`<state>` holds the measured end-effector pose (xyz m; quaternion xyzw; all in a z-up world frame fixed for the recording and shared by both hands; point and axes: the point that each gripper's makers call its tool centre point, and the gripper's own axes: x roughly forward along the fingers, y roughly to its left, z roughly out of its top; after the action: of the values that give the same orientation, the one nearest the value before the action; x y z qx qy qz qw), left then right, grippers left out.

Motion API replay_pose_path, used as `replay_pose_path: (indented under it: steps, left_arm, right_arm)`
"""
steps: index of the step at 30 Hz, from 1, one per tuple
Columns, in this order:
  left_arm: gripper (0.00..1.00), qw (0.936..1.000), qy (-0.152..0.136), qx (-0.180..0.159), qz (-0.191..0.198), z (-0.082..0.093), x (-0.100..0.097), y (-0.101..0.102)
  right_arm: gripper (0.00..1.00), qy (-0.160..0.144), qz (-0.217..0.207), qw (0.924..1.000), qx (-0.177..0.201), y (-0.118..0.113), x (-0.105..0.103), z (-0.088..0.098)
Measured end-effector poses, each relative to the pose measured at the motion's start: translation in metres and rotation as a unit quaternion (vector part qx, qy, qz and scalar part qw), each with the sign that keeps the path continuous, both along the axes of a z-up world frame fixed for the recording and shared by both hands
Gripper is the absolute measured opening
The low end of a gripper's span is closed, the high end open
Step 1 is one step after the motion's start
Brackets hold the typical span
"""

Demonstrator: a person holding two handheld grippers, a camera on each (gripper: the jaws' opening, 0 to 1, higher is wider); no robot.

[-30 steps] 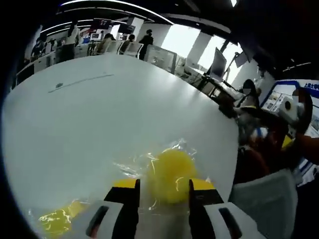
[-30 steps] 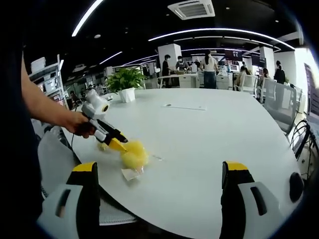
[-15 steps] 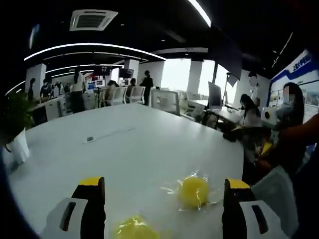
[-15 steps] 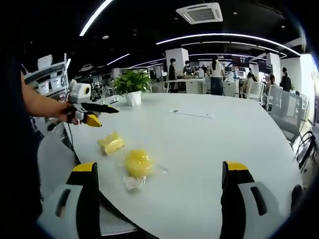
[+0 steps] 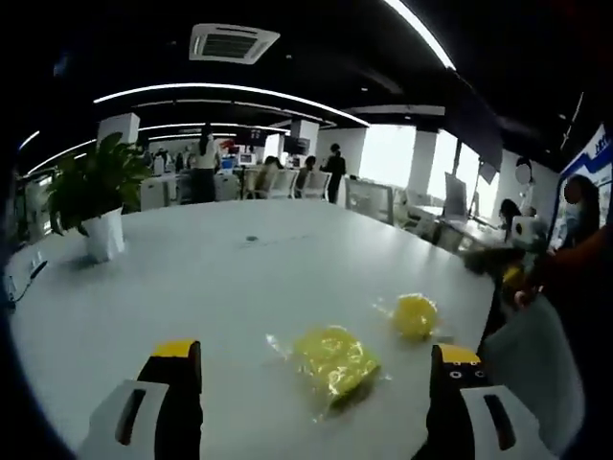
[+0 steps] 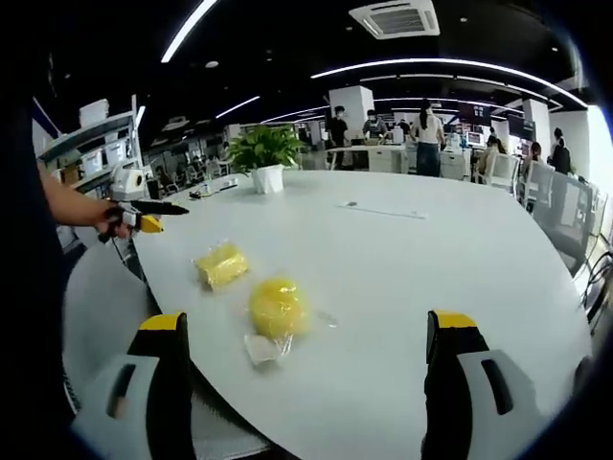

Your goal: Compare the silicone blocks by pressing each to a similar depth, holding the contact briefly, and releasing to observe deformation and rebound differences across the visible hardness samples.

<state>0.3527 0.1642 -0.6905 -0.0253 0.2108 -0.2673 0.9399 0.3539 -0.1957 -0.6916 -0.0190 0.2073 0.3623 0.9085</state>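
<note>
- Two yellow silicone samples, each in clear wrap, are seen lying on the white table (image 5: 192, 287): a round block (image 6: 278, 307) and a flatter block (image 6: 221, 264), near each other but apart, close to the table edge.
- In the left gripper view, the flat block (image 5: 333, 356) lies between and just beyond the jaws; the round block (image 5: 414, 314) lies further off to the right.
- The left gripper (image 5: 311, 402) is spread wide and holds nothing; it is also seen from the right gripper view (image 6: 144, 213), held off the table edge.
- The right gripper (image 6: 311, 383) is likewise wide open and empty, clear of both samples.
- Both blocks are judged light and soft. The wrap is likely slippery, so sliding under pressure is a risk.
- Contact is best made squarely across each block's middle, not on the loose wrap edges.
</note>
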Motion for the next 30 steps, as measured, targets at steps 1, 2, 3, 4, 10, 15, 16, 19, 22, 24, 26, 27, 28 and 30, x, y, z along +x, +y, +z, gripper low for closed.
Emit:
replay_pose_path:
  steps: [1, 2, 3, 4, 10, 15, 16, 19, 22, 24, 26, 27, 28, 30]
  left_arm:
    - [1.00, 1.0000, -0.009, -0.003, 0.003, 0.001, -0.004, 0.003]
    - [1.00, 0.9999, -0.014, -0.001, 0.003, 0.001, -0.007, 0.005]
    - [1.00, 0.9999, -0.016, 0.002, 0.003, 0.001, -0.011, 0.007]
    - [1.00, 0.9999, -0.015, 0.002, 0.003, 0.000, -0.012, 0.008]
    - [1.00, 0.9997, -0.023, -0.005, 0.000, 0.004, -0.031, 0.017]
    - [1.00, 0.9996, -0.026, -0.002, -0.009, 0.008, -0.035, 0.016]
    - [1.00, 0.9996, -0.027, -0.004, -0.010, 0.011, -0.034, 0.015]
    - [1.00, 0.9993, -0.035, -0.003, -0.013, 0.018, -0.031, 0.014]
    - [1.00, 0.9990, -0.039, -0.005, -0.022, 0.020, -0.028, 0.011]
    - [1.00, 0.9989, -0.039, -0.001, -0.026, 0.017, -0.027, 0.011]
    - [1.00, 0.9989, -0.040, -0.003, -0.026, 0.017, -0.026, 0.012]
    - [1.00, 0.9990, -0.039, -0.005, -0.023, 0.016, -0.025, 0.014]
    - [1.00, 0.9990, -0.038, -0.005, -0.021, 0.015, -0.026, 0.015]
    - [1.00, 0.9991, -0.037, -0.010, -0.016, 0.015, -0.026, 0.016]
  right_arm:
    - [0.97, 0.000, 0.001, 1.0000, -0.001, 0.000, -0.001, 0.000]
    - [0.97, 0.000, 0.001, 1.0000, -0.002, 0.000, -0.002, -0.001]
    - [0.97, 0.002, 0.000, 1.0000, -0.002, -0.002, -0.002, -0.002]
    - [0.97, 0.003, -0.001, 1.0000, -0.002, -0.003, -0.002, -0.003]
    - [0.97, 0.010, -0.003, 0.9999, -0.003, -0.005, -0.011, -0.003]
    - [0.97, 0.010, -0.018, 0.9998, 0.006, -0.012, -0.013, -0.001]
    - [0.97, 0.010, -0.018, 0.9998, 0.008, -0.012, -0.015, -0.001]
    - [0.97, 0.010, -0.021, 0.9997, 0.002, -0.012, -0.018, -0.002]
    - [0.97, 0.008, -0.024, 0.9997, 0.004, -0.011, -0.020, 0.000]
    - [0.97, 0.005, -0.024, 0.9997, 0.008, -0.011, -0.020, 0.001]
    - [0.97, 0.001, -0.024, 0.9997, 0.009, -0.011, -0.020, 0.002]
    - [0.97, 0.001, -0.025, 0.9996, 0.009, -0.011, -0.020, 0.002]
    - [0.97, 0.003, -0.025, 0.9996, 0.010, -0.011, -0.021, 0.001]
    - [0.97, 0.004, -0.025, 0.9997, 0.008, -0.011, -0.023, 0.001]
